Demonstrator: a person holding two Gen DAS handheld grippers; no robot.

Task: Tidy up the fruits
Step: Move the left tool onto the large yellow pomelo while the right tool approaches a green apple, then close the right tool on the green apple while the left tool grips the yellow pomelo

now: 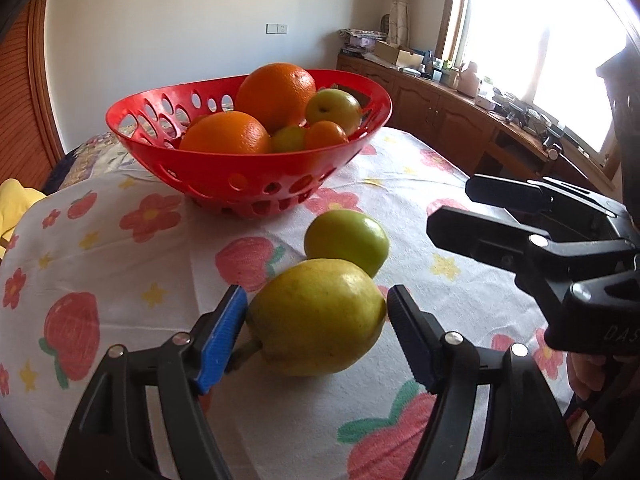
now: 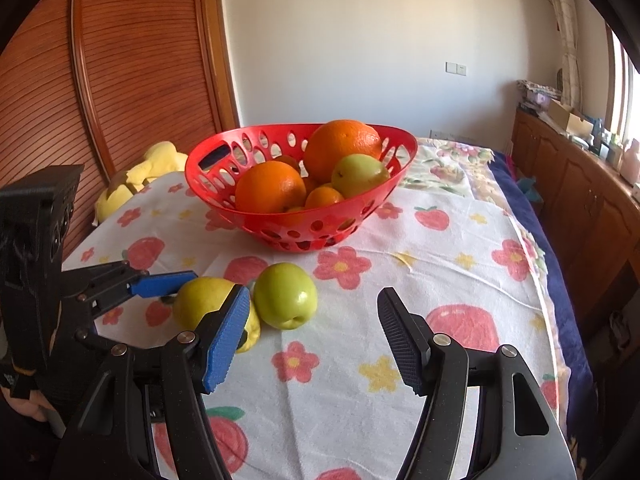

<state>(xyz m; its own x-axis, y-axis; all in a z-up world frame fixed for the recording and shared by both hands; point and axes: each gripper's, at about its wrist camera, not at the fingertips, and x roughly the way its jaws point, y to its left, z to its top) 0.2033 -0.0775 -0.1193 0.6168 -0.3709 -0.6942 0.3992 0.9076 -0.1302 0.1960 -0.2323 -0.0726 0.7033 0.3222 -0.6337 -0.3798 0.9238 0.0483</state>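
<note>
Yellow pear (image 1: 316, 316) lying before red basket (image 1: 224, 172), touching green apple (image 1: 347, 240) | left gripper (image 1: 316, 334) bracketing pear, grip uncertain | right gripper (image 2: 310, 334) gaping wide, holding nothing.

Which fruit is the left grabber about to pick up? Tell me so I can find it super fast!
Find the red basket full of oranges on the flowery cloth. Two fruits lie on the cloth in front of it, side by side. The one you want is the yellow pear with a stubby stem, sitting between the left gripper and its blue pads; its neighbour, the apple, is rounder and greener.
</note>
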